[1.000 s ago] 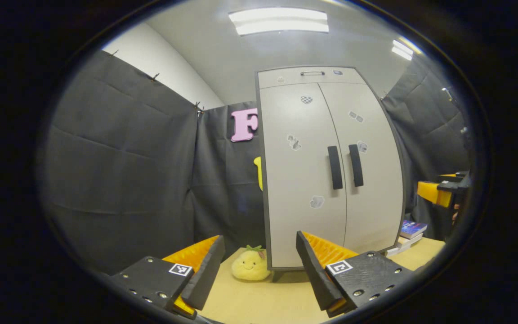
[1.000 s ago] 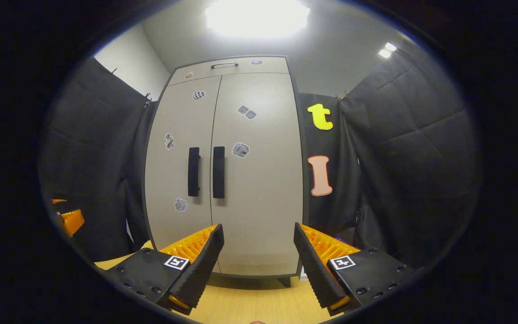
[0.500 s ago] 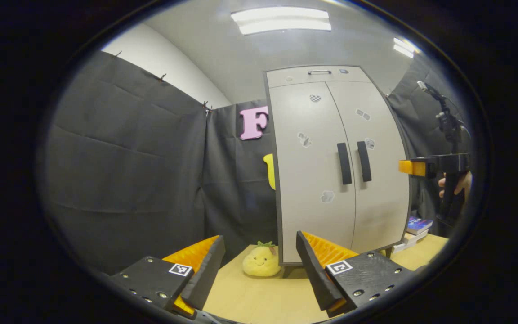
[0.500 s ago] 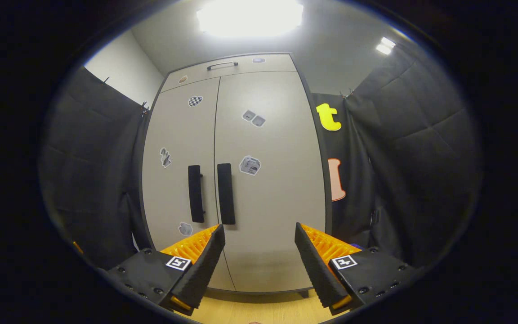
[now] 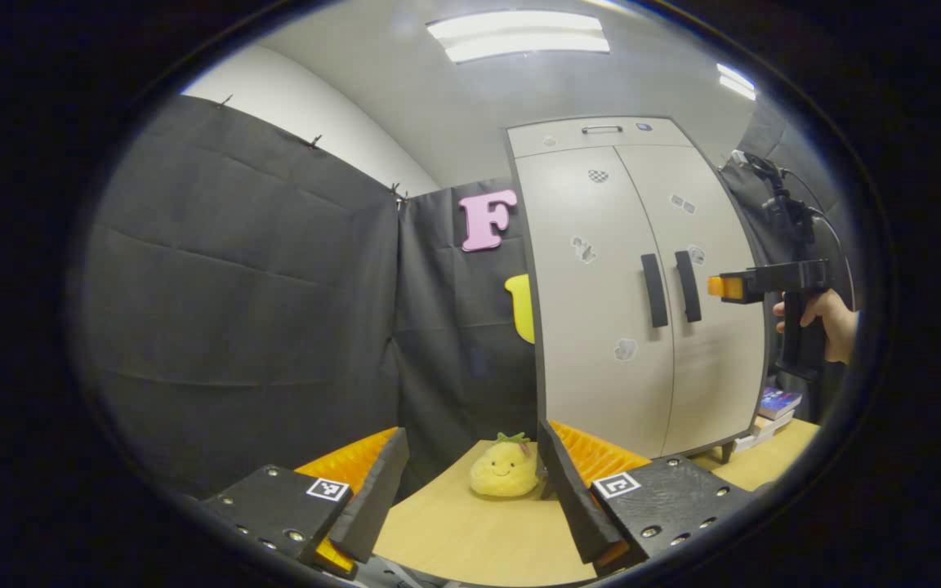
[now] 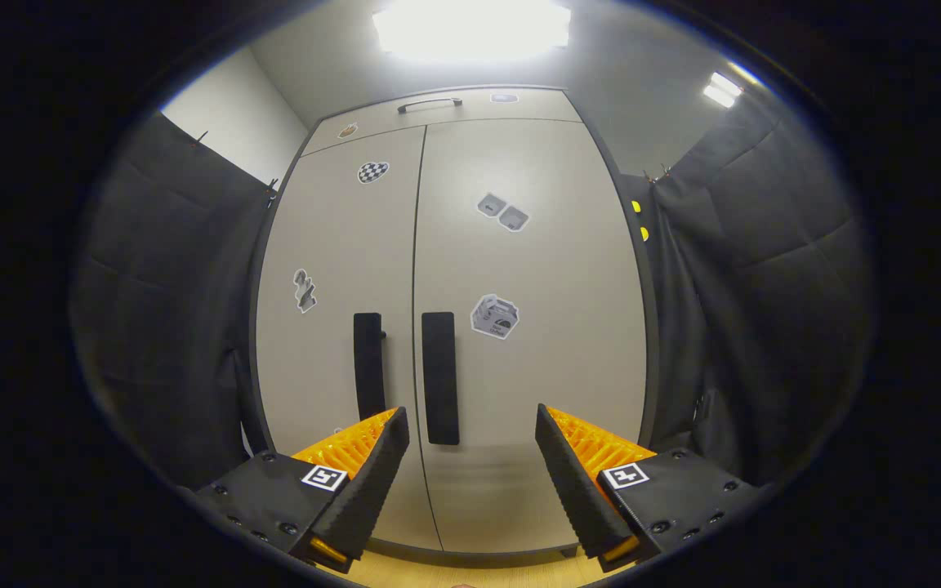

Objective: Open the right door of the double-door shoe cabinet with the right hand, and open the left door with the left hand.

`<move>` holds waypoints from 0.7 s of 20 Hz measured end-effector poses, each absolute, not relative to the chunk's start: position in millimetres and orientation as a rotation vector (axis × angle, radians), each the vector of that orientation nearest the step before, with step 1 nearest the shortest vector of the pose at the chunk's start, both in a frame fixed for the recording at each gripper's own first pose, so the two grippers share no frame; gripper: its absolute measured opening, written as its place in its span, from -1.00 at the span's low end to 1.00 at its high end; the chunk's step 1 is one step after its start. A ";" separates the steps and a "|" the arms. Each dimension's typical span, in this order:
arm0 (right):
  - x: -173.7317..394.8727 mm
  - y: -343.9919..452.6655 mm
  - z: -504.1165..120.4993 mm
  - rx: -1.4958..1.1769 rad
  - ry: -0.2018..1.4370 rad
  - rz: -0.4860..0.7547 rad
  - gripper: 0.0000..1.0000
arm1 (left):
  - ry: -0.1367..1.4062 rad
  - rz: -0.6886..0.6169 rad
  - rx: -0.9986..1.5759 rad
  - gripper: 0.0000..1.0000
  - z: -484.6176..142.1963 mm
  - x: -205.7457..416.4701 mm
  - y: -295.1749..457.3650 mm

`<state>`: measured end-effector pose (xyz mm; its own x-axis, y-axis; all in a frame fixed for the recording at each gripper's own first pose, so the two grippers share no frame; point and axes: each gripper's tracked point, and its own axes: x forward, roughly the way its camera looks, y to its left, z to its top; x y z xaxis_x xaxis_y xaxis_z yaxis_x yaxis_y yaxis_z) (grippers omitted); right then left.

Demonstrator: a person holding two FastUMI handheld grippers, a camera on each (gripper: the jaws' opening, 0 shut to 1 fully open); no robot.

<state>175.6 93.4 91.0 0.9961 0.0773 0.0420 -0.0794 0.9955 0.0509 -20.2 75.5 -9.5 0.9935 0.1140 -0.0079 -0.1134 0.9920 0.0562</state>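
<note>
The shoe cabinet (image 6: 519, 269) stands on the wooden table (image 5: 470, 531) at the back of the booth, both doors shut. The right door (image 6: 536, 343) and left door (image 6: 332, 269) meet in the middle, each with a black upright handle: right handle (image 6: 439, 377), left handle (image 6: 369, 364), just beside each other. A few stickers are on the door fronts.

The right gripper (image 6: 470, 469) sits close in front of the right door, jaws wide open with nothing between them, and its handle is just left of the gap. In the left gripper view you can see that same gripper side-on near the handles, with a hand (image 5: 826, 322) holding it.

The left gripper (image 5: 470, 482) is farther back and off to the cabinet's left side, jaws open too, holding nothing. A yellow plush toy (image 5: 503, 469) sits on the table by the cabinet's corner, and some books (image 5: 773, 408) lie on its far side.
</note>
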 end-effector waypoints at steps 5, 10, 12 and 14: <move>208.0 109.3 100.6 0.038 -0.023 0.077 0.95 | 0.029 0.153 0.051 0.84 -16.5 -32.1 99.4; 227.2 120.0 100.4 -0.020 -0.006 0.063 0.87 | 0.032 0.199 0.058 0.86 -17.5 -39.9 118.8; 237.8 122.6 96.8 -0.002 0.014 0.063 0.89 | 0.037 0.217 0.056 0.86 -19.2 -43.5 126.7; 247.2 126.4 94.6 -0.008 0.034 0.062 0.94 | 0.036 0.239 0.066 0.86 -17.5 -46.1 136.1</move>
